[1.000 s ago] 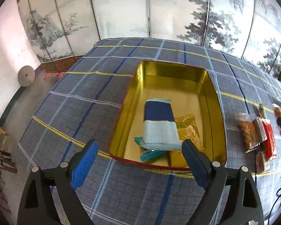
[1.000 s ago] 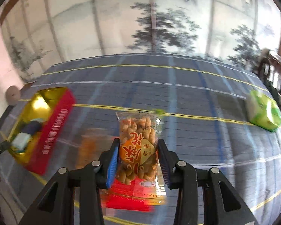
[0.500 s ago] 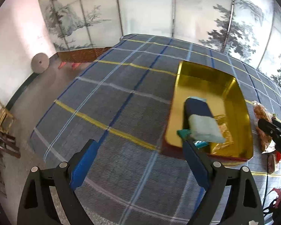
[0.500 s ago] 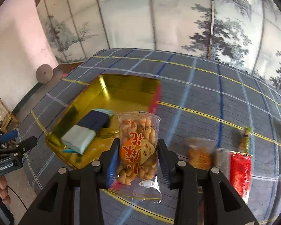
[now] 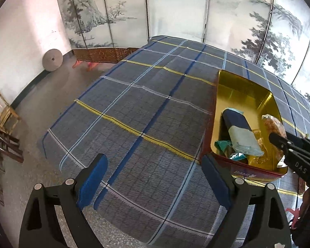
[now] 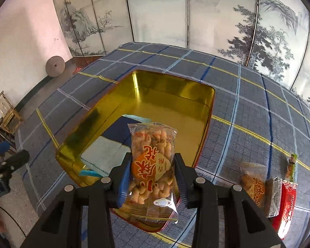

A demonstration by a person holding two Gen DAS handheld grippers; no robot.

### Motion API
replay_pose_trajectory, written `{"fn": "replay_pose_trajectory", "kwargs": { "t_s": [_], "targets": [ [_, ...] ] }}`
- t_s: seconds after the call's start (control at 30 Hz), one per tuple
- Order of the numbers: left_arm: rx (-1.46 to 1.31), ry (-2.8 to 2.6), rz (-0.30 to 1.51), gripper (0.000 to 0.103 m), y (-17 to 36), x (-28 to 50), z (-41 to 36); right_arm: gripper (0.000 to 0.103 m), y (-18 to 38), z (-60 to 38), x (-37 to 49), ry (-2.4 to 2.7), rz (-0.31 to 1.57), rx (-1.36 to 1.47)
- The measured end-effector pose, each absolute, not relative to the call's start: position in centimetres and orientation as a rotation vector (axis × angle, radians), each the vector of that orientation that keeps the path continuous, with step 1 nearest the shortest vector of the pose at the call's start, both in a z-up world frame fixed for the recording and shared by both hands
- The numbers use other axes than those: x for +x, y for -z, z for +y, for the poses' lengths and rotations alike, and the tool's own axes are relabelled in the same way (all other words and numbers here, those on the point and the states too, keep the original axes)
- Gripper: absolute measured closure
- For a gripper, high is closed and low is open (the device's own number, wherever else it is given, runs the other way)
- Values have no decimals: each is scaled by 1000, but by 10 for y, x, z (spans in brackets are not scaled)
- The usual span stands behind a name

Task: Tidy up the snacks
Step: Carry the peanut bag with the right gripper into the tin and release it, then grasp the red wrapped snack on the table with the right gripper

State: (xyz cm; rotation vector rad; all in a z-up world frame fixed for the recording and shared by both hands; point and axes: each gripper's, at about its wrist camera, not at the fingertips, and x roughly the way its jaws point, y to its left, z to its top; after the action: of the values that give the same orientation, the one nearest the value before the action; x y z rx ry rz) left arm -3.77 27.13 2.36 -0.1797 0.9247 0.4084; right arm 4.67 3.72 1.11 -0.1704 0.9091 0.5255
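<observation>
My right gripper (image 6: 152, 171) is shut on a clear bag of twisted biscuits (image 6: 152, 155) with an orange label, held above the near part of the gold tin (image 6: 171, 88) with red outer walls. A blue and white packet (image 6: 111, 142) and a teal wrapper lie in the tin. My left gripper (image 5: 153, 177) is open and empty over the plaid cloth (image 5: 146, 111), left of the tin (image 5: 246, 91). In the left wrist view the right gripper (image 5: 287, 144) comes in over the tin's right side with the biscuit bag (image 5: 273, 124).
On the cloth right of the tin lie a second biscuit bag (image 6: 253, 184), a dark packet (image 6: 273, 196), a red packet (image 6: 286, 204) and a small green-wrapped snack (image 6: 291, 165). The cloth's edge and bare floor are at left, with wooden chairs (image 5: 2, 113) and a folding screen (image 5: 175, 10) behind.
My right gripper has carried the biscuit bag leftward to over the tin. My left gripper has swung left, away from the tin, which now sits at the right of its view.
</observation>
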Motion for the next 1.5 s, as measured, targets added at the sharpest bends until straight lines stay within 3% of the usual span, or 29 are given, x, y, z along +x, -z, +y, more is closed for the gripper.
{"fn": "replay_pose_trajectory", "kwargs": {
  "t_s": [0.5,0.67,0.73,1.1,1.5],
  "targets": [
    [-182,-400,937,13,-20,-39,269,62,6,51,48,-564,952,-177],
    [-194,-398,935,13,-21,-38,264,54,-2,41,45,-570,925,-151],
    [-190,-390,938,13,-21,-37,261,47,-11,31,42,-567,897,-131],
    [-142,-309,934,13,-25,-22,220,46,-32,-77,44,-383,851,-112],
    [-73,-211,952,13,-24,-12,164,46,6,-163,49,-206,967,-93]
  ]
}}
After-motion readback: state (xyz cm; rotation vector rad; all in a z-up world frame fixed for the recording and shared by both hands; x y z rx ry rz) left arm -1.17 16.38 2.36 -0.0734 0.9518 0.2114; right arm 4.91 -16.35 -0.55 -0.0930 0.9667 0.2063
